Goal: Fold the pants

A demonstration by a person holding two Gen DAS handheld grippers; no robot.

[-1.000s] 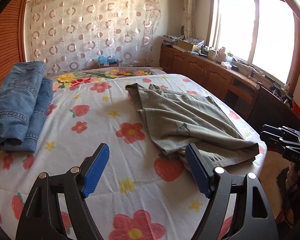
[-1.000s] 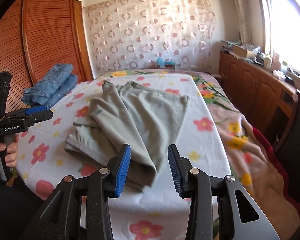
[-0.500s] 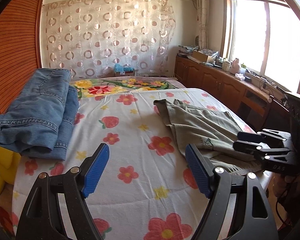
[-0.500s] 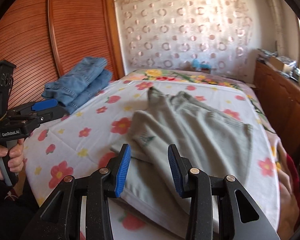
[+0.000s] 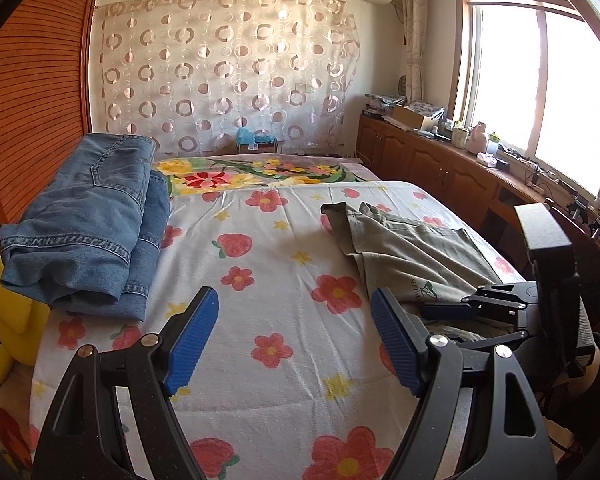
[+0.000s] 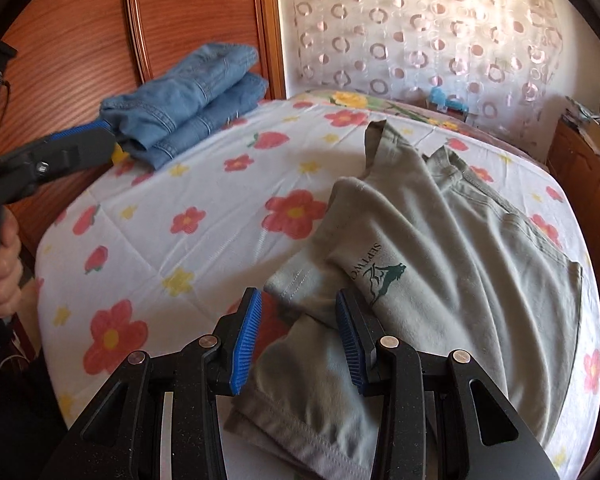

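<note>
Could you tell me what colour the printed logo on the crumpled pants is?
Dark green, on the grey-green pants; clearest in the right wrist view.

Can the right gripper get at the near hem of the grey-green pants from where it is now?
Probably yes. The right gripper hangs just over the grey-green pants, jaws open, with the near hem showing between them and nothing in the way.

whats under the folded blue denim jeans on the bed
The folded blue denim jeans rest on the flower-print bedspread, and a yellow soft object pokes out beneath their near edge; the rest is covered.
</note>
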